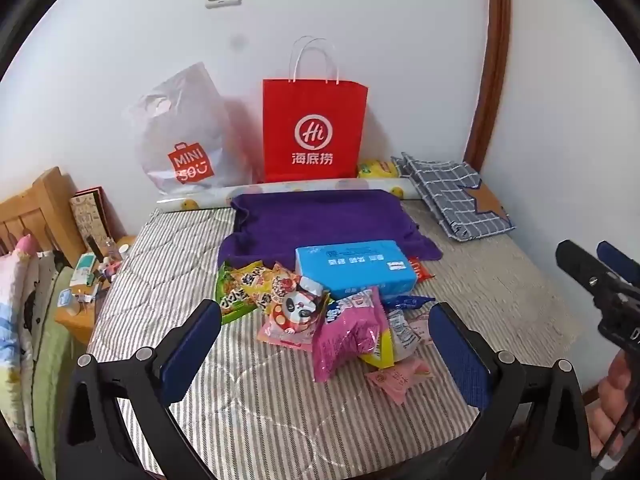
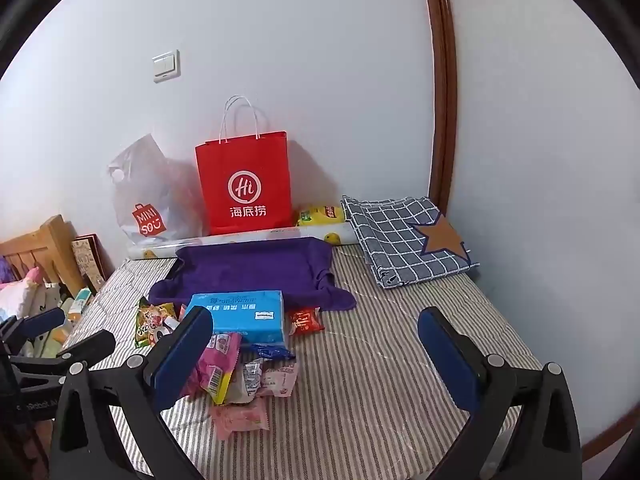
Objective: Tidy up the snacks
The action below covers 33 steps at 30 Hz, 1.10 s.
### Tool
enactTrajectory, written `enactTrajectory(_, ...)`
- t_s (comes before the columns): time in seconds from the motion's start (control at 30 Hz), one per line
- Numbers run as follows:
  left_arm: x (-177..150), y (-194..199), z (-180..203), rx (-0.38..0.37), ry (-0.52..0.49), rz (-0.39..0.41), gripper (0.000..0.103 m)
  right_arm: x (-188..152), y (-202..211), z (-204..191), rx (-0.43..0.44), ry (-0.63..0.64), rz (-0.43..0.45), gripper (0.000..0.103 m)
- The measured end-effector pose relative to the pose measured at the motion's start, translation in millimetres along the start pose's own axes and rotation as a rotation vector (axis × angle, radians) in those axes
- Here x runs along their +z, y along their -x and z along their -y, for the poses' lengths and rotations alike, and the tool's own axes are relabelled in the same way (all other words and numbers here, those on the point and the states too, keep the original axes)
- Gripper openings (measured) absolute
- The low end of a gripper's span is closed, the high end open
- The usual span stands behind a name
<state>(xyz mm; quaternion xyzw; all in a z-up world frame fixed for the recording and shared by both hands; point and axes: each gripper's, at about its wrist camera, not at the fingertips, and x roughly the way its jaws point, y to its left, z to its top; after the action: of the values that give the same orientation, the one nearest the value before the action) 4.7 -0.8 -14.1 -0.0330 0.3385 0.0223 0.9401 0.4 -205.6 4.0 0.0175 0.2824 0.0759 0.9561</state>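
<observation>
A heap of snack packets (image 1: 320,312) lies on the striped bed (image 1: 180,264): green and yellow packs at left, a panda pack, a pink pack (image 1: 352,332) and small pink sachets. A blue tissue pack (image 1: 354,268) lies behind them on a purple cloth tray (image 1: 320,216). My left gripper (image 1: 324,344) is open and empty, above the near side of the heap. My right gripper (image 2: 316,352) is open and empty, right of the heap (image 2: 240,364); it also shows at the right edge of the left wrist view (image 1: 600,264).
A red paper bag (image 1: 314,130) and a white Miniso bag (image 1: 184,132) stand against the wall. A yellow packet (image 1: 378,169) lies beside the red bag. A folded checked cloth (image 1: 452,196) lies at back right. A cluttered wooden nightstand (image 1: 80,296) stands left.
</observation>
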Motion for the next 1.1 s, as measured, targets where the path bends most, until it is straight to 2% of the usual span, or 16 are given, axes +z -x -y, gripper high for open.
enactTrajectory(0.53, -3.8, -1.4, -5.1, -0.029, 0.027, -0.001, 0.102, -8.6, -6.5, 2.9, 0.002, -0.016, -0.026, 0.103)
enactTrajectory(1.1, -3.1, 6.5, -6.0, -0.027, 0.032, 0.026, 0.102, -8.8, -0.9, 4.6, 0.017, -0.038, -0.031, 0.103)
